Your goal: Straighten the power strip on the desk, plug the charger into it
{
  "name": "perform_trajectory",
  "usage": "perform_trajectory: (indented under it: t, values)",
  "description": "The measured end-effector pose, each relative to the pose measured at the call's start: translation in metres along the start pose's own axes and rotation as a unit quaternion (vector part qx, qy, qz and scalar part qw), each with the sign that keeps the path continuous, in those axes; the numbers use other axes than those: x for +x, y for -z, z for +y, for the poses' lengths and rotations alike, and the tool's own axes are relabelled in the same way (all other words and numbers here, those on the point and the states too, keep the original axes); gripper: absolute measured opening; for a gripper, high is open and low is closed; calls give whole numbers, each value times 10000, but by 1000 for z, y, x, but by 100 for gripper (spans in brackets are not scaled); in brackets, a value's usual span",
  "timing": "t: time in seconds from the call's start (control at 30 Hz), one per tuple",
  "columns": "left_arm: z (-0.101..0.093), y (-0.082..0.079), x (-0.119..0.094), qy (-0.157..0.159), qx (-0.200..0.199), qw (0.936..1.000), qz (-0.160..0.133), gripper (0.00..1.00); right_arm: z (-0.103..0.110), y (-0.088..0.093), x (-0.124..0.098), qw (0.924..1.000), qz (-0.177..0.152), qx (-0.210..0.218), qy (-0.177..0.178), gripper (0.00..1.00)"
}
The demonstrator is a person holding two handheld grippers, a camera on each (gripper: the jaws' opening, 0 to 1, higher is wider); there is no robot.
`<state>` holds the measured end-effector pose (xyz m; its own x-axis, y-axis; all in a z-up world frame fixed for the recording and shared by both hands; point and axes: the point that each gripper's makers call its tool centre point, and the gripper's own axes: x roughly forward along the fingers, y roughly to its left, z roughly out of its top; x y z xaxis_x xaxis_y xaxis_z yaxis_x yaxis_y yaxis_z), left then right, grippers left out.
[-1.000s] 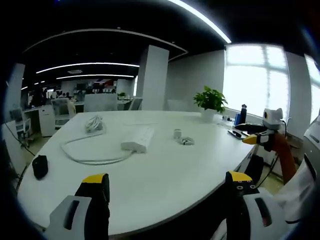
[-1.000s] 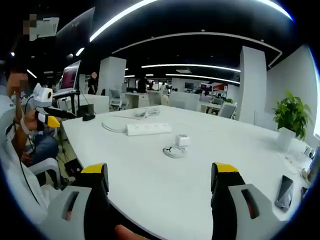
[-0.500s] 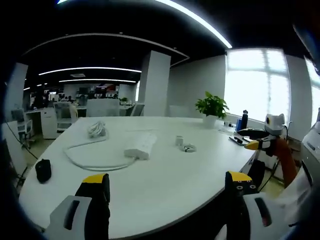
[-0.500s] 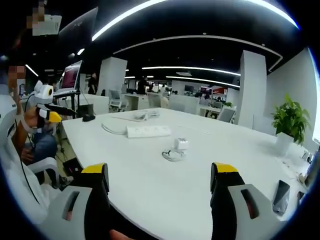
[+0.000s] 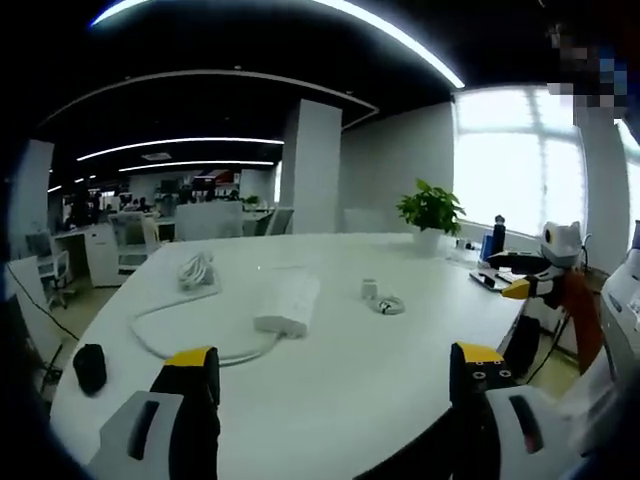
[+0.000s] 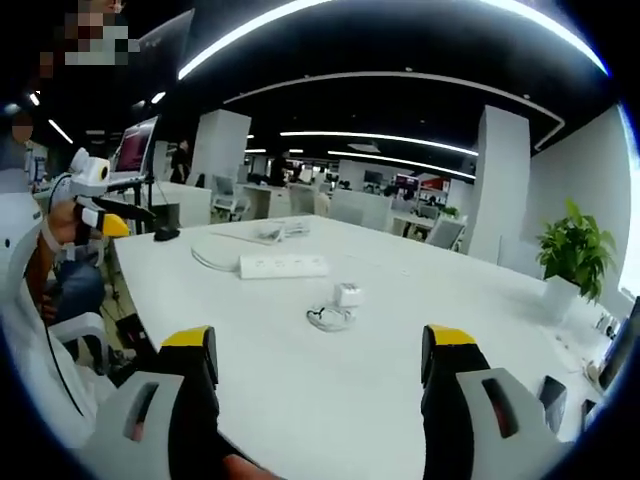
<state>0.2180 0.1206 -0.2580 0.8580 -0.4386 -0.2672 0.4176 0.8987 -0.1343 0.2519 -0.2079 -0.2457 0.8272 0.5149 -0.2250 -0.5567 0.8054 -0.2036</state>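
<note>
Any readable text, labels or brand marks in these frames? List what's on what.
None can be read.
Power strip: plain white, no print can be made out in either gripper view.
Charger: small white block, any marking too small to read.
Monitor past the desk's far end: lit screen, content blurred.
Red sign deep in the office: too small and blurred to read.
</note>
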Motion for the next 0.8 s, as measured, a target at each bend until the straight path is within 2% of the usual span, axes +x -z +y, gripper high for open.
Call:
perform_trajectory:
  t: [0.23, 0.5, 0.8]
  values:
    - [6, 1, 11, -64, -19, 9999, 118, 95, -8, 4, 10, 9999, 88, 72, -13, 81]
    - [9, -4, 25, -38, -93, 9998, 178, 94, -19, -1, 15, 9999, 43, 122, -18, 81]
    - [12, -15, 31, -21, -157, 9999, 41, 93, -34, -4, 24, 9998, 186, -56, 53, 81]
